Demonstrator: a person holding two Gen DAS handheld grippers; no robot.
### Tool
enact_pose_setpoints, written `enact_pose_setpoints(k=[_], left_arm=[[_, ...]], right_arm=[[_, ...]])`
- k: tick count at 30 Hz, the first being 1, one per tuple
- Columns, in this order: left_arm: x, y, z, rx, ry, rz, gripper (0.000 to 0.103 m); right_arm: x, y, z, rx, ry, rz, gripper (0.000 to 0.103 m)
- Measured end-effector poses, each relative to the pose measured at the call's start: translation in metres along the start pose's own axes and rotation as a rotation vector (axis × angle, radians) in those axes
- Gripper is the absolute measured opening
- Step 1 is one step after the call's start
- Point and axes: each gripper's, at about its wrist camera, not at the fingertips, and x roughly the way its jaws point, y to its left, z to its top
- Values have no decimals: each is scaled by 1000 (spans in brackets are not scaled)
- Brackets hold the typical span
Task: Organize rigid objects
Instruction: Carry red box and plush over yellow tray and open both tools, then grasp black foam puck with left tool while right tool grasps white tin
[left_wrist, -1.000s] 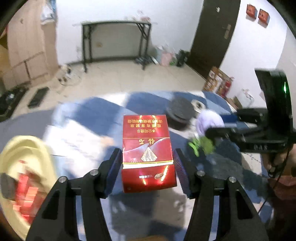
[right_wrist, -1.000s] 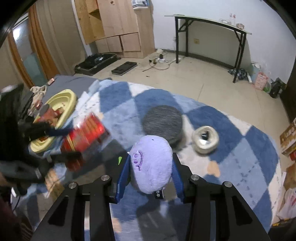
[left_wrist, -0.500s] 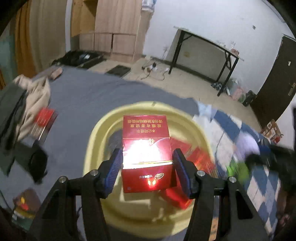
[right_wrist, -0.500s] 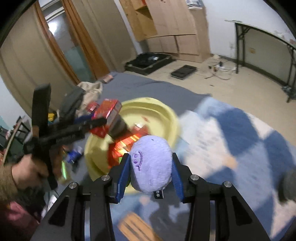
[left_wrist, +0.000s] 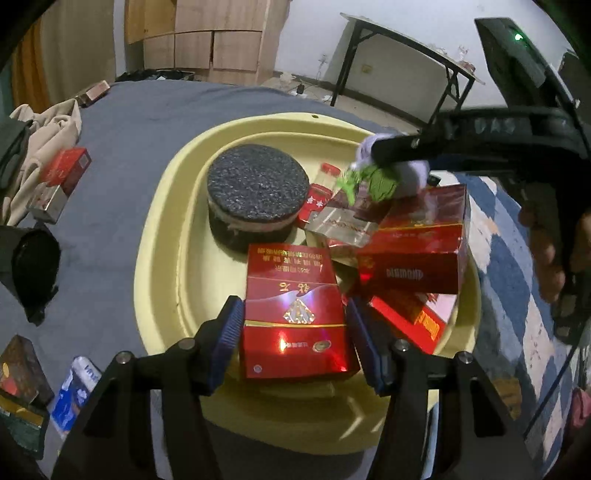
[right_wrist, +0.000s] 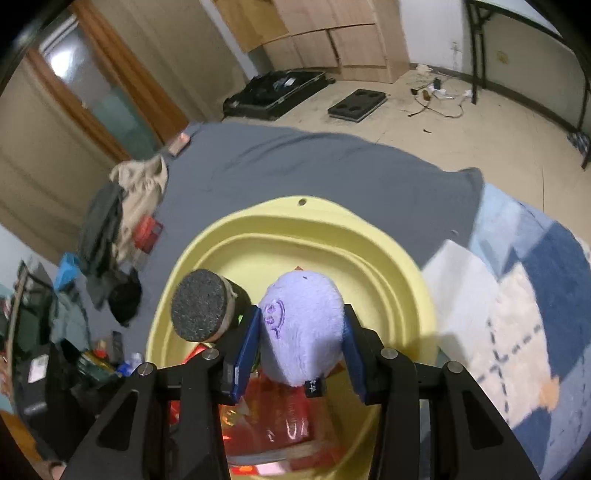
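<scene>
Red box (left_wrist: 295, 314) pinched in left claw (left_wrist: 293, 345) over yellow basin (left_wrist: 162, 236); right claw (right_wrist: 301, 350) pinching purple plush (right_wrist: 301, 332).

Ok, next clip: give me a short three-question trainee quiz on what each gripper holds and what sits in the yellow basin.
1. True or false: the left gripper is shut on a red carton over the yellow basin.
2. Multiple choice: what does the right gripper hold? A) a roll of tape B) a purple plush toy C) a phone
3. Fill in: the round thing standing in the basin, beside the red boxes, is a dark ____ tin.

Key: 1 true; 2 B; 3 round, with a speckled black lid.
</scene>
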Motion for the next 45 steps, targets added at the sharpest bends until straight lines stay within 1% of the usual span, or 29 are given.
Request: enact_pose_setpoints(k=[3,5,6,7,8,9,10,11,13,15,17,19,20,22,23,24,25,27,28,29,31,32,33,36,37,39,41,44,45], left_arm=[[1,3,2,-32,-3,-3,61],[0,3,2,-31,-1,8,69],[-1,4,1,-29,-6,12,78],[-4,4,0,-27,-16,1,81],[-10,5,-2,-28,-28,-22,82],[-17,8,-4,-34,-39,-51,91],[-24,9,-5,-41,-51,-63,97],[-33,10,-5,-50,-75,-55,103],[-45,6,-1,-48,-104,-51,103],[-53,-6,10,-26,-124,-43,103],[-60,-31,24,-1,-142,-42,103],[-65,-60,37,31,-149,-88,103],[-66,-83,44,61,-145,-120,103],[-67,-118,51,111,-137,-147,103],[-65,-144,54,141,-131,-166,103],[-62,-164,55,162,-124,-189,103],[-59,-181,54,181,-118,-206,103],[-48,-224,53,222,-101,-243,103],[-41,-245,50,232,-91,-260,103],[-36,-263,48,239,-73,-273,103],[-23,-295,41,253,-8,-300,103],[-18,-309,40,270,10,-310,103],[-15,-320,39,291,12,-310,103],[-3,-356,32,396,-9,-279,103],[5,-367,30,429,-14,-265,103],[20,-380,30,457,-1,-256,103],[39,-400,29,496,13,-232,103],[59,-419,28,544,-7,-216,103],[65,-425,28,561,-16,-213,103]], right_arm=[[18,-3,5,28,15,2,43],[26,-5,6,26,24,-4,47],[29,-5,6,16,25,-7,48],[28,-6,5,12,27,-10,58],[27,-7,5,15,19,-12,73],[20,-9,4,24,-10,-4,79],[11,-11,4,33,-40,12,86],[2,-13,3,39,-69,30,93],[-28,-20,-2,50,-148,85,103],[-58,-32,-11,52,-221,76,103],[-86,-45,-20,33,-275,24,103],[-118,-62,-33,1,-320,-52,103],[-138,-75,-44,-10,-340,-97,103],[-168,-96,-62,-28,-353,-166,103],[-183,-107,-72,-36,-349,-207,103],[-206,-125,-88,-41,-350,-259,103],[-219,-135,-100,-42,-352,-286,103],[-256,-166,-136,-25,-356,-367,103],[-265,-171,-150,-21,-355,-393,103],[-280,-187,-173,-11,-346,-436,103],[-292,-207,-202,1,-321,-494,103],[-296,-217,-216,8,-310,-519,103],[-298,-231,-231,24,-289,-544,103],[-296,-253,-253,61,-251,-559,103],[-293,-252,-247,67,-251,-556,103],[-282,-259,-254,59,-243,-541,103],[-278,-278,-251,49,-220,-542,103],[-260,-293,-249,21,-192,-517,101],[-254,-297,-242,15,-189,-514,101]])
